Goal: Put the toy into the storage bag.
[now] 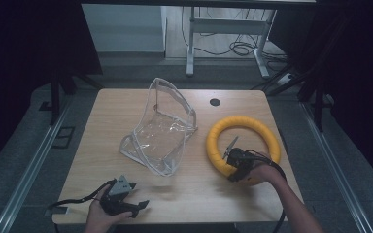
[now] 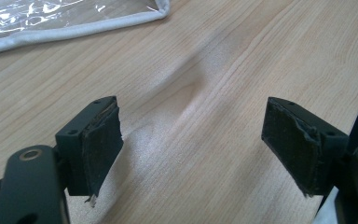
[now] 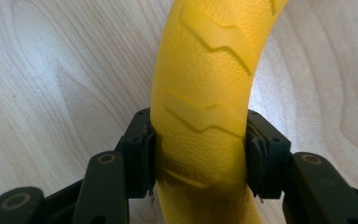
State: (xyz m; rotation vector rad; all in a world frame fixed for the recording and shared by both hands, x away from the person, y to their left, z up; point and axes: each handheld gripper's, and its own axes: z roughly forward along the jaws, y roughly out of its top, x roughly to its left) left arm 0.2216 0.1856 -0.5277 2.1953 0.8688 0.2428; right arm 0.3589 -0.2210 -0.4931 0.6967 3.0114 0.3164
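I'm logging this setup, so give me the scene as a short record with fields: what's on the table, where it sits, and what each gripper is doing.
surface: wooden table
ring: yellow, lies flat on the right side of the table
bag: clear plastic, white trim, near the middle, left of the ring, partly standing
right gripper: jaws closed on the ring's near side, one pad on each flank
left gripper: jaws wide apart, nothing between them, near the front left edge
bag and ring: apart, not touching

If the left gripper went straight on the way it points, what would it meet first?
Probably bare table. The open left gripper aims across wood; the clear bag lies off to the side, though depth is unclear.
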